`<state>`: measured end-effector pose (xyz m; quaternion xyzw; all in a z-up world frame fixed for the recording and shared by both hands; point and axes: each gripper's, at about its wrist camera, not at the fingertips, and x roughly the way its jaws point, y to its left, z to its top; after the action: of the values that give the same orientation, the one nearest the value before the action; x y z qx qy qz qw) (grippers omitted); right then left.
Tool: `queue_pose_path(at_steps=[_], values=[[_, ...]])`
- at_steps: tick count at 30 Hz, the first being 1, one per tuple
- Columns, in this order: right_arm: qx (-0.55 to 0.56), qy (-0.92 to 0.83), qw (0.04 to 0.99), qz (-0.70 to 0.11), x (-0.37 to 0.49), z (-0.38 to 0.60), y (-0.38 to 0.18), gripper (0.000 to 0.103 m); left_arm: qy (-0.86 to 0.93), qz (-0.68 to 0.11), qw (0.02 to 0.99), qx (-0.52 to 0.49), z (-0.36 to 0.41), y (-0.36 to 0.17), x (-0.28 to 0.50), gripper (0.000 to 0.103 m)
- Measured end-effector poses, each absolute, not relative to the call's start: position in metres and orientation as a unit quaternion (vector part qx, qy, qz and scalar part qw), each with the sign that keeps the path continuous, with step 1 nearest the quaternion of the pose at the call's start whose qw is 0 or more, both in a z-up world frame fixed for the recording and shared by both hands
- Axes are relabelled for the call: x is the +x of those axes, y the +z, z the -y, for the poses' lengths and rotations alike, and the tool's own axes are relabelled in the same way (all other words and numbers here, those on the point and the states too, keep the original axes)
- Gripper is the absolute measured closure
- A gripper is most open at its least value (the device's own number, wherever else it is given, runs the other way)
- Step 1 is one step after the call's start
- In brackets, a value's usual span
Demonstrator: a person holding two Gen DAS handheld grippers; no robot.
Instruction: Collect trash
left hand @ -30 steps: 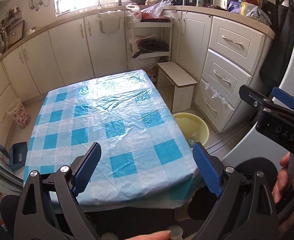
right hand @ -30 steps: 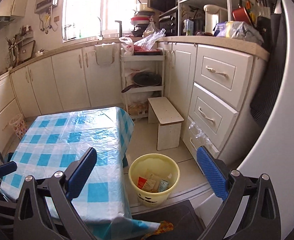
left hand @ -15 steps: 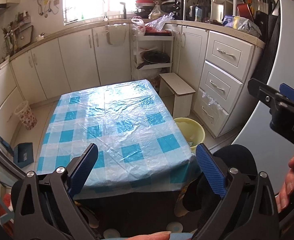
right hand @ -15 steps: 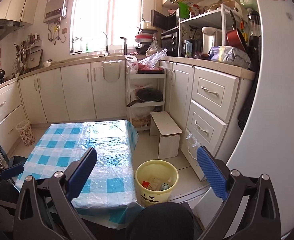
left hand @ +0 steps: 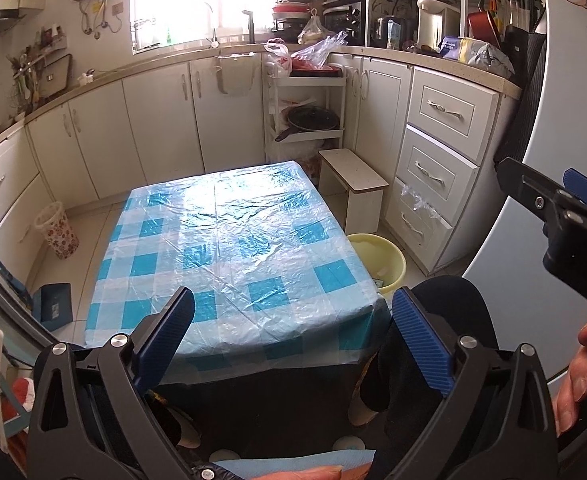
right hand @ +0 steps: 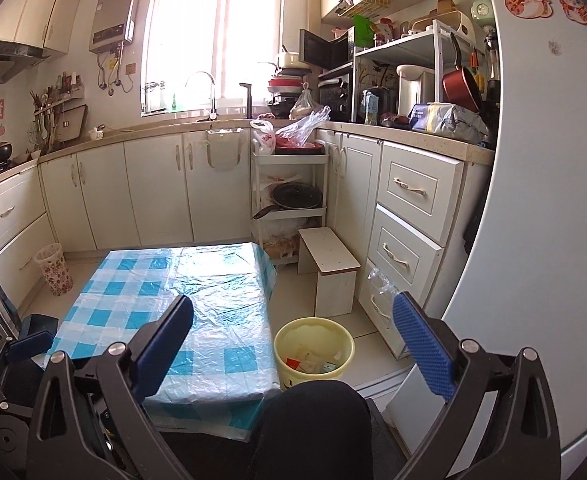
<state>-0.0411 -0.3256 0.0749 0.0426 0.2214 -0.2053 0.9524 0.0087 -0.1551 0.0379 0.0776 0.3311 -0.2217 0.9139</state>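
Hovering above the near edge of the worktop [left hand: 229,236], the left tool [left hand: 293,334] has its blue-padded fingers spread wide with nothing between them; the checked blue-and-white plastic cloth [left hand: 197,264] stretches ahead of it; the yellow bin [left hand: 389,256] sits on the floor ahead and to its right, just beside the worktop's right edge; the right tool [left hand: 553,208] shows at the far right of this view, with the person's fingers [left hand: 573,376] below it. The right tool [right hand: 293,332] is likewise spread and holds nothing; the yellow bin [right hand: 313,350] stands just ahead of it, between its fingers in the view, with trash wrappers [right hand: 311,364] lying at the bottom; a small white stool [right hand: 331,272] stands beyond the bin, near the drawers [right hand: 405,224]; a floral wastebasket [right hand: 53,268] stands far ahead to the left, by the cabinets.
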Motion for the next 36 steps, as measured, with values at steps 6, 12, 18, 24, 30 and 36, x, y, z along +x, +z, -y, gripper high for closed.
queue_pose_path(at_steps=[6,12,18,24,30,36], values=[[0.037,-0.211,0.952,-0.217,-0.046,0.321,0.078,0.007,-0.216,-0.326,0.917,0.075,0.150,0.044,0.003,0.008],[0.033,-0.214,0.952,-0.216,-0.049,0.316,0.079,0.007,-0.212,-0.322,0.920,0.074,0.147,0.048,-0.002,0.008],[0.028,-0.217,0.952,-0.213,-0.052,0.313,0.081,0.007,-0.209,-0.316,0.922,0.076,0.146,0.052,-0.007,0.008],[0.027,-0.218,0.952,-0.215,-0.052,0.313,0.081,0.007,-0.206,-0.316,0.923,0.076,0.147,0.051,-0.007,0.008],[0.025,-0.216,0.952,-0.218,-0.052,0.311,0.079,0.007,-0.204,-0.317,0.923,0.075,0.146,0.051,-0.007,0.008],[0.022,-0.214,0.952,-0.218,-0.051,0.308,0.078,0.007,-0.201,-0.318,0.924,0.072,0.143,0.050,-0.006,0.008]])
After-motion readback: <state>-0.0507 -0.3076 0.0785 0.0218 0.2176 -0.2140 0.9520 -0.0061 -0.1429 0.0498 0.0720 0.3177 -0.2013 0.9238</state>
